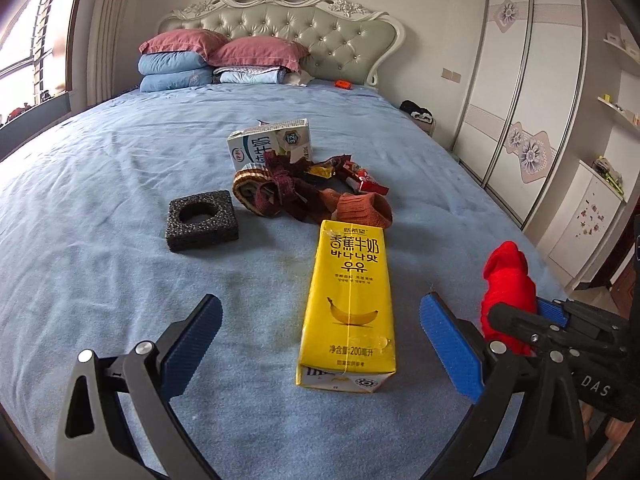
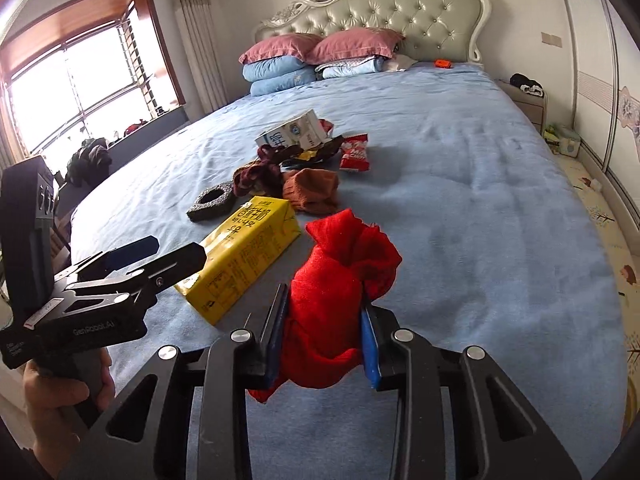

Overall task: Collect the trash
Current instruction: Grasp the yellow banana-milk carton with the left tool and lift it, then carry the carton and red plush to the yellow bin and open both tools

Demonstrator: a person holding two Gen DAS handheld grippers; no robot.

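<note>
A yellow banana-milk carton (image 1: 348, 304) lies flat on the blue bedsheet (image 1: 100, 280). My left gripper (image 1: 320, 300) is open, with one blue pad on each side of the carton and neither touching it. My right gripper (image 2: 324, 300) is shut on a bunched red sock (image 2: 336, 280) held just above the sheet, right of the carton (image 2: 244, 256). Further back lie a white milk carton (image 1: 272, 142), a red snack wrapper (image 1: 364, 178), a black foam block (image 1: 202, 220) with a round hole, and brown and orange socks (image 1: 360, 210). The left gripper (image 2: 176, 250) shows in the right wrist view, held by a hand (image 2: 52, 396).
Stacked pillows (image 1: 200, 56) and a tufted headboard (image 1: 320, 28) close off the far end of the bed. A small orange object (image 1: 343, 84) lies near the headboard. A wardrobe (image 1: 520, 100) stands to the right and a window (image 2: 80, 80) to the left.
</note>
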